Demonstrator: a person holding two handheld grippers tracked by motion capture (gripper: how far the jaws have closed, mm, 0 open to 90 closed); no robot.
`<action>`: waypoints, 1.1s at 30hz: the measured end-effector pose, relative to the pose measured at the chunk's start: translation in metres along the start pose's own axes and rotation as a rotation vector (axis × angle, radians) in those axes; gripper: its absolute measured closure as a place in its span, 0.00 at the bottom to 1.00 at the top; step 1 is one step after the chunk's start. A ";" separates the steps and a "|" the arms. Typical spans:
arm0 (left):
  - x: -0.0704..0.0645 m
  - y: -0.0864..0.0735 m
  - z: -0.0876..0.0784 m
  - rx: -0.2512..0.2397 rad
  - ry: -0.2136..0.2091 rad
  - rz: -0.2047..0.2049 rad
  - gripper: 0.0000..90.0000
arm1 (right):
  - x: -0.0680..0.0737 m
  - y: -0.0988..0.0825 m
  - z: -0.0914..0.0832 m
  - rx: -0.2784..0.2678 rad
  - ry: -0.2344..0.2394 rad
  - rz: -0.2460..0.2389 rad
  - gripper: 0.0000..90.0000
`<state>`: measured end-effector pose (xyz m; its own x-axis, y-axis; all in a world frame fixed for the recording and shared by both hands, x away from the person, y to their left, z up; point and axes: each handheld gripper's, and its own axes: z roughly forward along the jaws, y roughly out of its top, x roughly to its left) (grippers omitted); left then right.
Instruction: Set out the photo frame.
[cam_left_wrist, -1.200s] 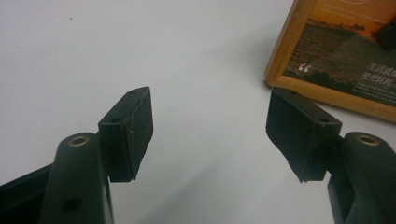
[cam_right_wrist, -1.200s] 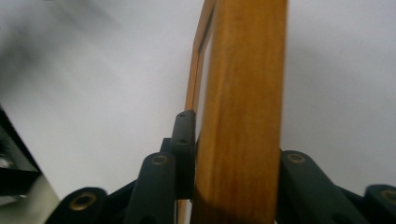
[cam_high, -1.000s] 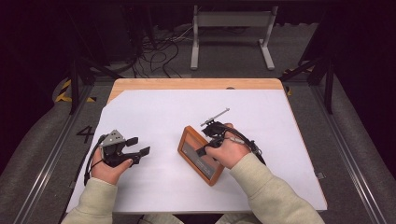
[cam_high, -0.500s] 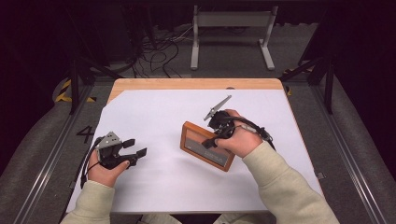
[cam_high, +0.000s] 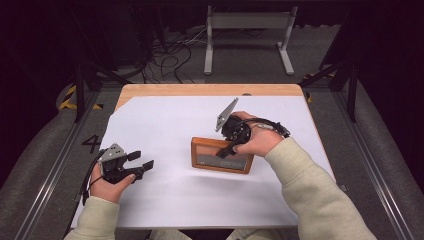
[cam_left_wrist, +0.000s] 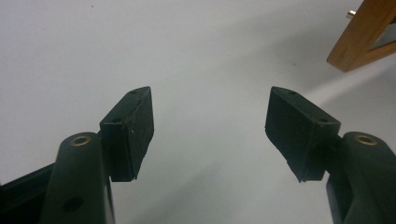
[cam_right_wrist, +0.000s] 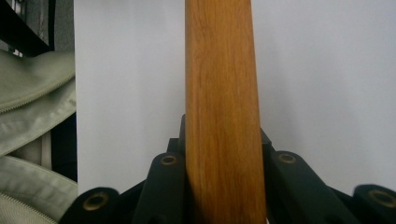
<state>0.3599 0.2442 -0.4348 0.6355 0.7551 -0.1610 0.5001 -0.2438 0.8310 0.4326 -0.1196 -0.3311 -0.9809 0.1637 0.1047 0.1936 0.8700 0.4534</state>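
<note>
Landmark: the wooden picture frame (cam_high: 222, 155); all places below are given from it.
Frame position: it stands tilted up on the white table sheet (cam_high: 170, 120), near the middle, its long lower edge close to the sheet; I cannot tell if that edge touches.
Right gripper (cam_high: 231, 146): it is at the right end of the frame, and its jaws are clamped on the wooden rim (cam_right_wrist: 223, 116), one jaw on each face.
Left gripper (cam_high: 141, 161): it is well apart to the left of the frame, low over the sheet, with its jaws spread and nothing between them (cam_left_wrist: 210, 126).
Step in hand: I judge that the frame is being raised to stand upright.
Next move: probably it needs a steady grip while the frame is set on its edge or its rear support; the free gripper could come closer to steady the left end.
Risk: the frame may tip flat when it is released.
</note>
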 end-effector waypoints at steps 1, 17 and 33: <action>0.000 0.000 0.000 0.000 0.000 0.000 0.37 | 0.000 0.000 0.000 0.000 0.000 0.000 0.84; -0.001 0.000 0.003 0.004 -0.007 0.003 0.37 | -0.010 -0.015 0.034 0.042 0.086 -0.095 0.84; -0.002 0.001 0.005 0.012 -0.013 0.003 0.37 | -0.017 -0.030 0.014 -0.185 -0.151 -0.020 0.29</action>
<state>0.3621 0.2398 -0.4365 0.6449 0.7461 -0.1656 0.5052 -0.2535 0.8249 0.4432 -0.1424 -0.3590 -0.9733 0.2269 -0.0334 0.1599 0.7759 0.6102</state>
